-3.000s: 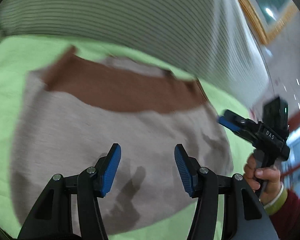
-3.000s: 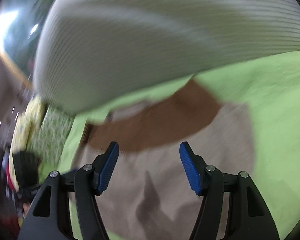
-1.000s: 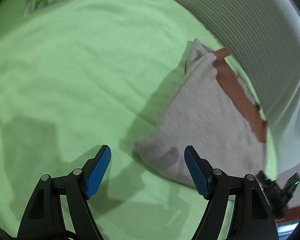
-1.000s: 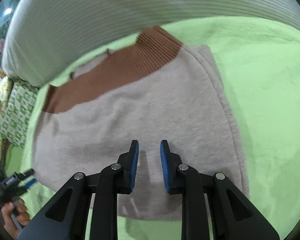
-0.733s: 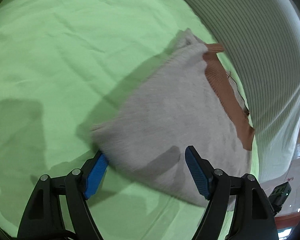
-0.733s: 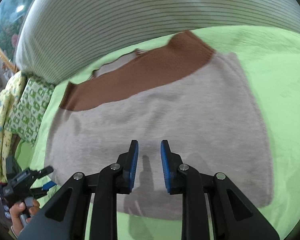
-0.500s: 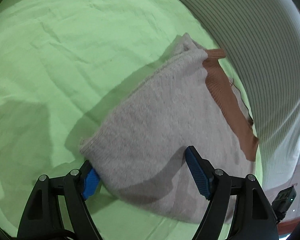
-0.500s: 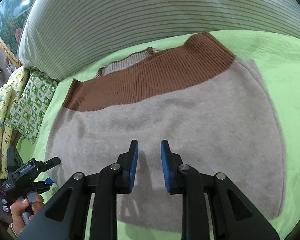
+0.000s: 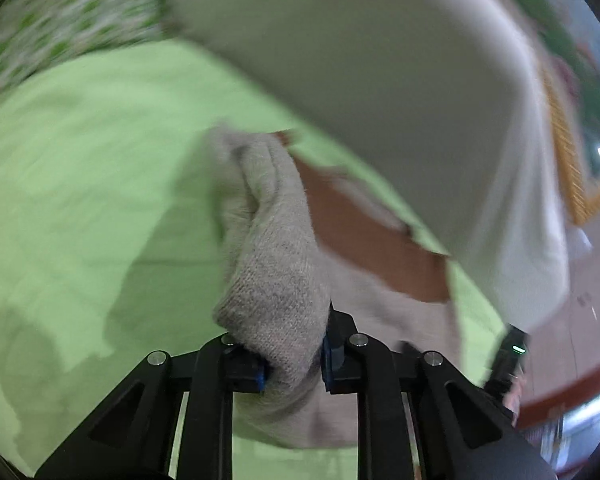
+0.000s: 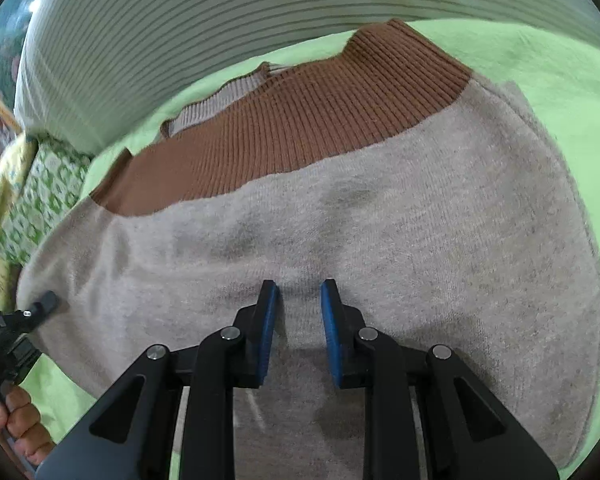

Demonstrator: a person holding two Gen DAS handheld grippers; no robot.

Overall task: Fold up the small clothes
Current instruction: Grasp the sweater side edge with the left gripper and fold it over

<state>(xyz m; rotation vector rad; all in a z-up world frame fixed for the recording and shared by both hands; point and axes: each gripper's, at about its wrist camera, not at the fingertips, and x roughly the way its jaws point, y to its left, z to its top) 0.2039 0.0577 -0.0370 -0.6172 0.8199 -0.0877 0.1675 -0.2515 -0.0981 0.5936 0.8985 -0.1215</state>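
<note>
A small beige knit sweater [image 10: 420, 216] with a brown ribbed band [image 10: 300, 128] lies on a green bed sheet [image 10: 560, 72]. My left gripper [image 9: 292, 360] is shut on the sweater's left edge [image 9: 276, 292], which bunches up between the blue pads; the left wrist view is blurred. That gripper also shows at the left edge of the right wrist view [image 10: 28, 320]. My right gripper [image 10: 298, 308] hovers over the middle of the sweater, its jaws nearly closed with a narrow gap and nothing between them.
A large striped white pillow [image 10: 260, 12] lies along the far side, just behind the brown band. A green-patterned pillow [image 10: 32, 196] sits at the left. A gold picture frame [image 9: 568, 160] hangs on the wall beyond.
My left gripper has closed on the sweater's left edge and lifted it, bunching the fabric. My right gripper has moved slightly closer over the sweater's middle, its jaws unchanged.
</note>
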